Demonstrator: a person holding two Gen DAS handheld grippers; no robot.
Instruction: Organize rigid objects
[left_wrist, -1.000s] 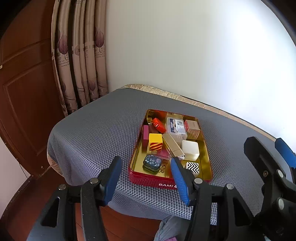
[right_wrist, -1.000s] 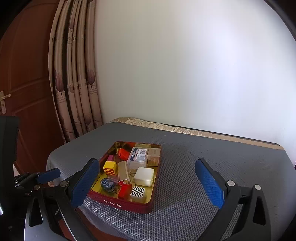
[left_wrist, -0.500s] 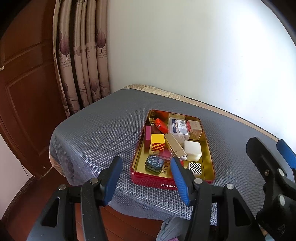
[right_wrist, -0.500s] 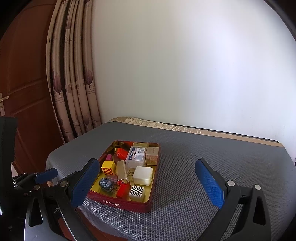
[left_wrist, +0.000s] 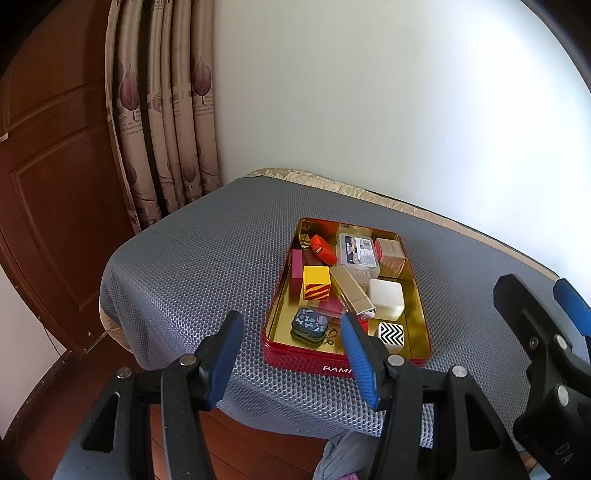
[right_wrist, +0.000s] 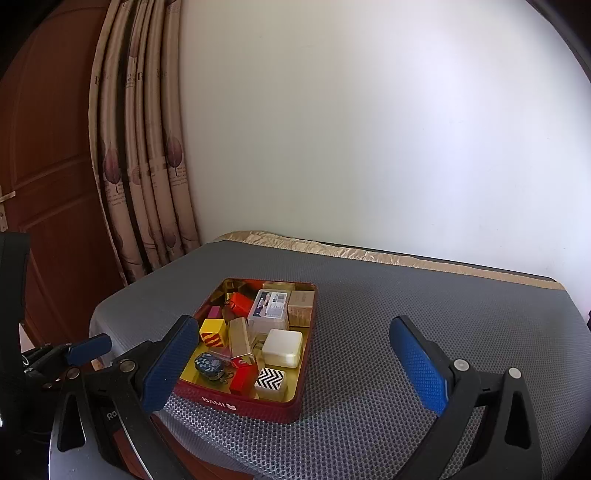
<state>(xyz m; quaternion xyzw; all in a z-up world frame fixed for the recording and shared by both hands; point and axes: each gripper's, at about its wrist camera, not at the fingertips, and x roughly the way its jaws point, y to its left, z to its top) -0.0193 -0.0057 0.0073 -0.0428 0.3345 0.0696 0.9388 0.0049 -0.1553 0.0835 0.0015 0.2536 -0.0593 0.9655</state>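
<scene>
A red tin tray (left_wrist: 295, 360) with a gold inside sits on the grey mesh table (left_wrist: 207, 258). It holds several small rigid things: a yellow cube with red stripes (left_wrist: 316, 283), a white box (left_wrist: 386, 302), a black-and-white zigzag cube (left_wrist: 391, 332), a gold box (left_wrist: 351, 294), a clear card case (left_wrist: 357, 252), a red lighter (left_wrist: 320, 248). The tray also shows in the right wrist view (right_wrist: 236, 400). My left gripper (left_wrist: 291, 356) is open and empty, before the tray's near edge. My right gripper (right_wrist: 295, 369) is open and empty, hovering at the tray's right side.
A white wall stands behind the table. Patterned curtains (left_wrist: 162, 140) and a wooden door (left_wrist: 55, 192) are at the left. The table's near edge (left_wrist: 258, 417) drops to a wooden floor. The right gripper's body (left_wrist: 546, 354) shows at the right of the left wrist view.
Both views have shifted slightly; the tray sits a little further right in the left wrist view. Both grippers stay open and nothing in the tray has moved.
</scene>
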